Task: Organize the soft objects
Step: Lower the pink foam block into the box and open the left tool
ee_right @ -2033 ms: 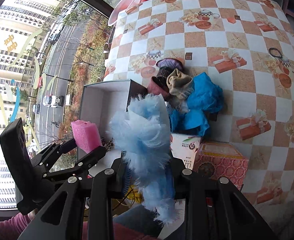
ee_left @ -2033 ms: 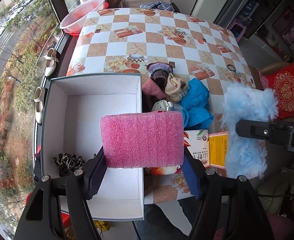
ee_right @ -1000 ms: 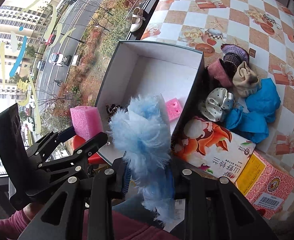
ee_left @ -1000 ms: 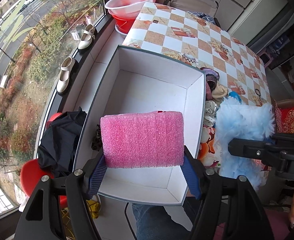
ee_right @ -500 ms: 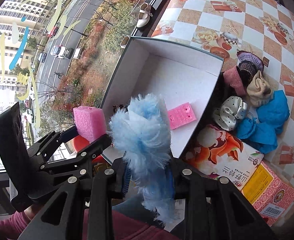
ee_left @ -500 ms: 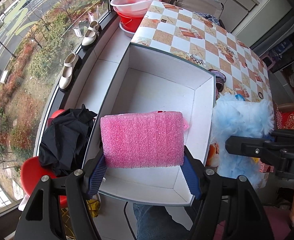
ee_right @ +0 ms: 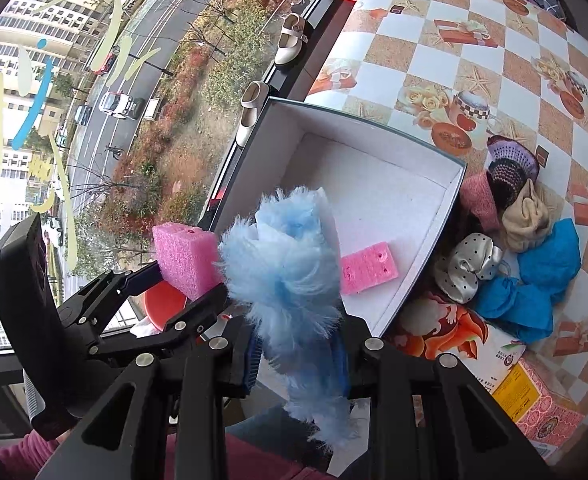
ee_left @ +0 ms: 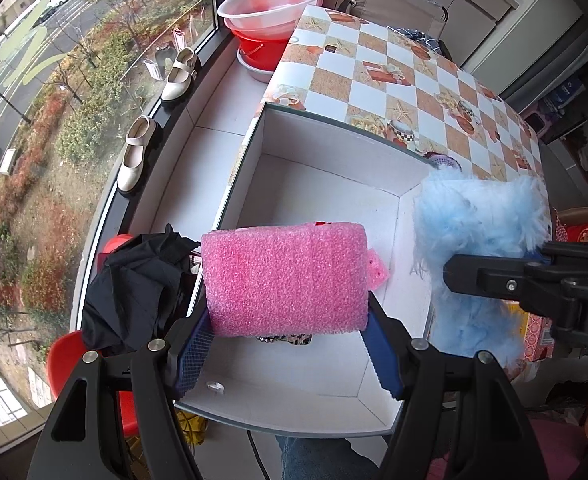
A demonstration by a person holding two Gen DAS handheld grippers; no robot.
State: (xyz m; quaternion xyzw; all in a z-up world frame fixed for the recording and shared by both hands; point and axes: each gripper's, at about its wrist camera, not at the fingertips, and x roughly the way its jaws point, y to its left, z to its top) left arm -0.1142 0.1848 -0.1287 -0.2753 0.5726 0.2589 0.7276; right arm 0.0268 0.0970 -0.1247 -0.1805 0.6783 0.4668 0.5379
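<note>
My left gripper (ee_left: 287, 322) is shut on a pink foam block (ee_left: 285, 278), which hangs over the near left part of an open white box (ee_left: 334, 152). In the box lie a small pink sponge (ee_right: 368, 268) and a leopard-print piece (ee_left: 283, 339), the latter mostly hidden under the foam. My right gripper (ee_right: 298, 356) is shut on a fluffy light-blue piece (ee_right: 289, 272) above the box's near right corner. The left gripper's fingers (ee_right: 145, 276) and the foam (ee_right: 183, 256) also show at the left of the right wrist view.
Right of the box lies a pile of soft things: blue cloth (ee_right: 534, 280), a silver dotted piece (ee_right: 470, 268), beige cloth (ee_right: 526, 216), knit hats (ee_right: 510, 164). Two cartons (ee_right: 466, 344) stand near it. Shoes (ee_left: 133, 152), basins (ee_left: 269, 4) and a black cloth (ee_left: 133, 280) lie window-side.
Both grippers have shifted sideways along the box toward the window, each still holding its piece. The fluffy blue piece now hangs over the box's right wall instead of beside it.
</note>
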